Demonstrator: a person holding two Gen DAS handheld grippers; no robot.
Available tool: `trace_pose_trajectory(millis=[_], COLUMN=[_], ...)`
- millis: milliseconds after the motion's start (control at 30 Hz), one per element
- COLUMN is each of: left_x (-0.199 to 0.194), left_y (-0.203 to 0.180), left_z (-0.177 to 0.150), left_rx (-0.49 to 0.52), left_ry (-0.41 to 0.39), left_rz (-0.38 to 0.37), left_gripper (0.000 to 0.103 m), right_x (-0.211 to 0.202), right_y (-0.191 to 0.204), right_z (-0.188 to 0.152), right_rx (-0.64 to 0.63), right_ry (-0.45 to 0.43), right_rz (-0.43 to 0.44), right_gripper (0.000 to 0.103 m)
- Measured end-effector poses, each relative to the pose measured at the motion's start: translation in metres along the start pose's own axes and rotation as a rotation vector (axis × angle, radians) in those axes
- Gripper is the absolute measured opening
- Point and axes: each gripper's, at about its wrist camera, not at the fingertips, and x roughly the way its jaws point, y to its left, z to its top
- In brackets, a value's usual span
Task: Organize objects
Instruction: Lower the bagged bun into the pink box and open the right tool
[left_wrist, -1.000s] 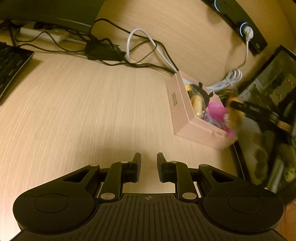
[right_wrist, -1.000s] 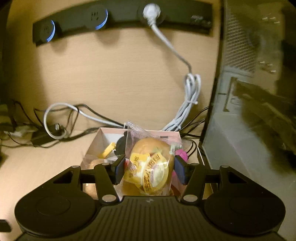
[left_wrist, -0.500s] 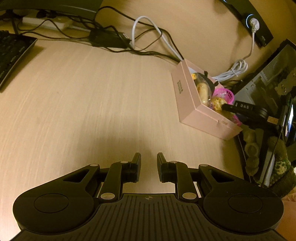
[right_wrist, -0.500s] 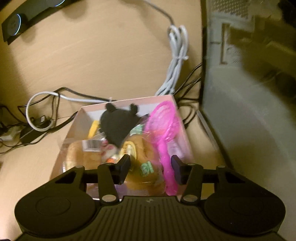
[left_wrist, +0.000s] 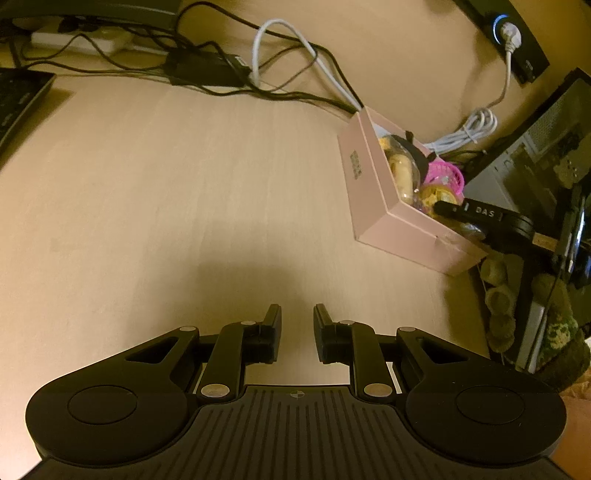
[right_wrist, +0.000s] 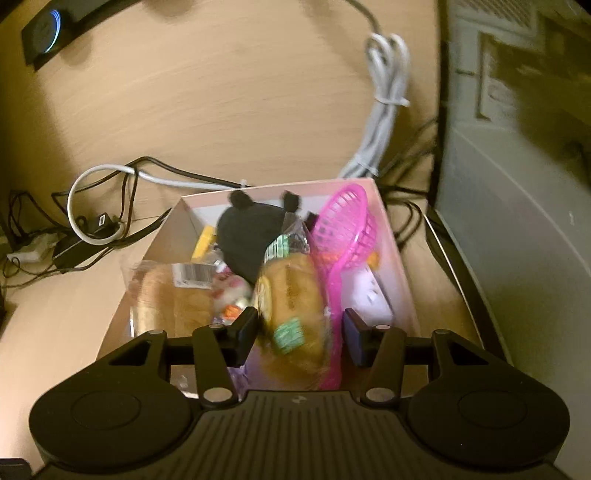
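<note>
bun packet (right_wrist: 291, 306) dropped into box (right_wrist: 393, 254) | right tool (right_wrist: 299, 328) apart above it | left tool (left_wrist: 297, 325) apart, empty

Right gripper (right_wrist: 299, 332) spread over pink box (right_wrist: 391, 236); wrapped bun (right_wrist: 295, 295) between fingers, untouched.

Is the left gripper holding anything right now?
No, the left gripper hovers over bare desk with nothing between its fingers, away from the pink box.
</note>
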Motion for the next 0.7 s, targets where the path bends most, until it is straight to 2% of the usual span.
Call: trace_pose_trajectory(millis=[200,367,500,700], left_x=[0.012,0.022,0.026,0.033], left_y=[-0.018,-0.030,-0.041,-0.064], left_z=[0.003,0.010,0.024,0.051], left_rx=[0.033,0.049,0.048,0.062], left_ry=[0.019,0.022,-0.013,-0.076], left_rz=[-0.022,-0.035,-0.049,-0.084], left_gripper=[0.020,0.020,0.020,0.020], right_x=[-0.027,-0.057,-0.081,-0.096], right_y=[-0.004,-0.008,-0.012,-0.019], right_z=[-0.008,-0.016,-0.028,-0.045], right_rx=[-0.028,-0.051,-0.081,-0.099], right_ry=[-0.036,-0.086,-0.119,-0.109], right_rz=[0.015,0.016,-0.001,-0.040], right_gripper=[0.055,0.056,0.056,0.056])
